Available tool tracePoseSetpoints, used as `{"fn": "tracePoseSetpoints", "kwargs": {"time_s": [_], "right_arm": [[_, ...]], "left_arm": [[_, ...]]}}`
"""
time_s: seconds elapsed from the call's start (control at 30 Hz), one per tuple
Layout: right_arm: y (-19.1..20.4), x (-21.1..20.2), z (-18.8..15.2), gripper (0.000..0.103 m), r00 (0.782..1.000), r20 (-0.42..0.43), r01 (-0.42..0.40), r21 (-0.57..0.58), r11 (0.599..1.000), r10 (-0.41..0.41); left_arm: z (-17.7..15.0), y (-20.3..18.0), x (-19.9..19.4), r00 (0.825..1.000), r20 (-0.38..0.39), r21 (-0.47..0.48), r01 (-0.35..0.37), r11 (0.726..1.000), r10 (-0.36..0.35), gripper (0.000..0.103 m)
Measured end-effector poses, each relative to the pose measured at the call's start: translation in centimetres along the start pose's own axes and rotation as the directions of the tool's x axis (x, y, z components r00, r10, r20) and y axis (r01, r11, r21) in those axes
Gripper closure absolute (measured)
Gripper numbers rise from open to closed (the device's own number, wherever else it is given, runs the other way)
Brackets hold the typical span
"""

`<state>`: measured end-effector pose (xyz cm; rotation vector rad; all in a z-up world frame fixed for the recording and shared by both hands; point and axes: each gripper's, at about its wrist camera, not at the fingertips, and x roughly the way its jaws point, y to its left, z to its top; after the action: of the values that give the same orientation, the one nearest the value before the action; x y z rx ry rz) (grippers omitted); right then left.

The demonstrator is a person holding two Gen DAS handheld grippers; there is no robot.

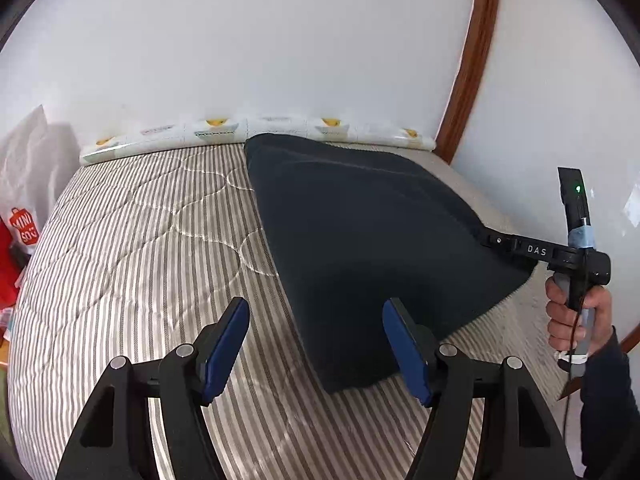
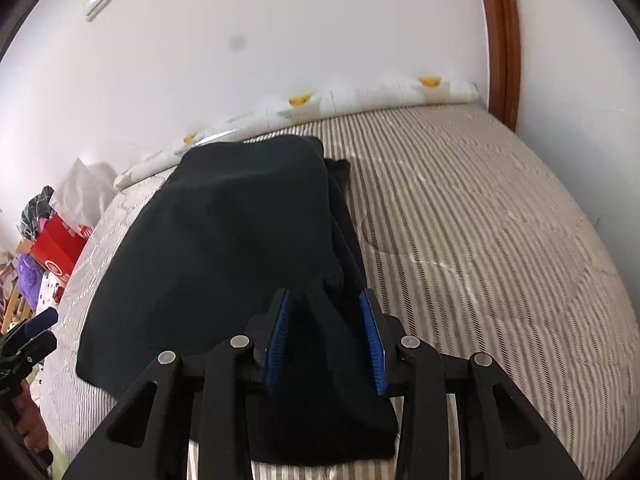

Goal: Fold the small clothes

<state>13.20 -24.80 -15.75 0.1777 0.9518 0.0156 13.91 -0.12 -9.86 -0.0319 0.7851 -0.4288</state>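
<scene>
A dark cloth (image 1: 360,248), soft and matt, lies folded on the bed (image 1: 152,248), whose quilted cover has thin grey and cream stripes and curved stitch lines. In the left wrist view the cloth has a wedge shape with a thick rounded near corner; in the right wrist view a second layer shows along its right edge. The left hand-held gripper (image 1: 316,344) is spread wide above the bed, its blue pads clear of the cloth, nothing between them. The right hand-held gripper (image 2: 326,344) is partly spread, and a fold of the cloth rises between its ribbed blue pads; whether the pads still press on it is hard to tell, because the black cloth and the black frame run together. A hand (image 1: 576,316) in a dark sleeve holds the right hand-held gripper's handle. A long printed pillow (image 1: 256,132) lies along the white wall (image 1: 280,40). Beside the bed stand a red bag (image 1: 20,248) and some blurred clutter, cut off by the lens edge.
</scene>
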Motion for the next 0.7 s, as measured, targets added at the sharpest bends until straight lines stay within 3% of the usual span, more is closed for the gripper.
{"fn": "tracePoseSetpoints", "kwargs": {"time_s": [0.03,0.07,0.1,0.23,0.33,0.43,0.57,0.67,0.7], "right_arm": [[-0.1,0.7,0.2,0.07,1.0,-0.018,-0.012,0.008,1.0,0.012],[-0.2,1.2,0.3,0.08,0.999,-0.032,-0.021,0.019,1.0,0.022],[-0.6,1.5,0.5,0.096,0.998,-0.036,-0.048,0.04,0.998,0.049],[-2.4,-1.9,0.0,0.097,0.98,0.125,-0.162,0.06,0.985,0.153],[-2.4,-1.4,-0.8,0.096,0.99,0.064,-0.125,0.046,0.991,0.122],[-0.8,-1.0,-0.1,0.092,1.0,0.018,-0.002,-0.051,0.999,0.003],[1.0,-0.3,3.9,0.084,0.998,0.013,0.06,-0.09,0.994,-0.06],[2.1,1.3,7.2,0.069,0.998,-0.004,0.059,-0.106,0.993,-0.06],[2.4,1.9,7.9,0.06,0.998,-0.014,0.059,-0.109,0.992,-0.061]], "left_arm": [[0.1,0.0,0.5,1.0,-0.01,-0.001,-0.003,1.0,0.003,0.036],[0.2,0.0,1.2,1.0,-0.031,0.0,-0.002,1.0,0.002,0.036],[0.3,-0.1,1.8,0.999,-0.05,0.004,-0.007,1.0,0.007,0.036],[-0.2,0.2,2.5,0.998,-0.067,0.021,-0.014,1.0,0.015,0.036],[0.3,0.8,2.5,0.999,-0.053,-0.001,-0.01,1.0,0.01,0.036],[1.3,1.6,2.9,0.999,-0.049,-0.026,-0.013,1.0,0.012,0.036],[3.0,2.4,4.0,0.998,-0.05,-0.037,-0.028,0.999,0.027,0.036],[4.2,2.9,5.1,0.997,-0.061,-0.033,-0.049,0.998,0.046,0.036],[4.6,3.1,5.4,0.997,-0.06,-0.035,-0.052,0.998,0.049,0.036]]}}
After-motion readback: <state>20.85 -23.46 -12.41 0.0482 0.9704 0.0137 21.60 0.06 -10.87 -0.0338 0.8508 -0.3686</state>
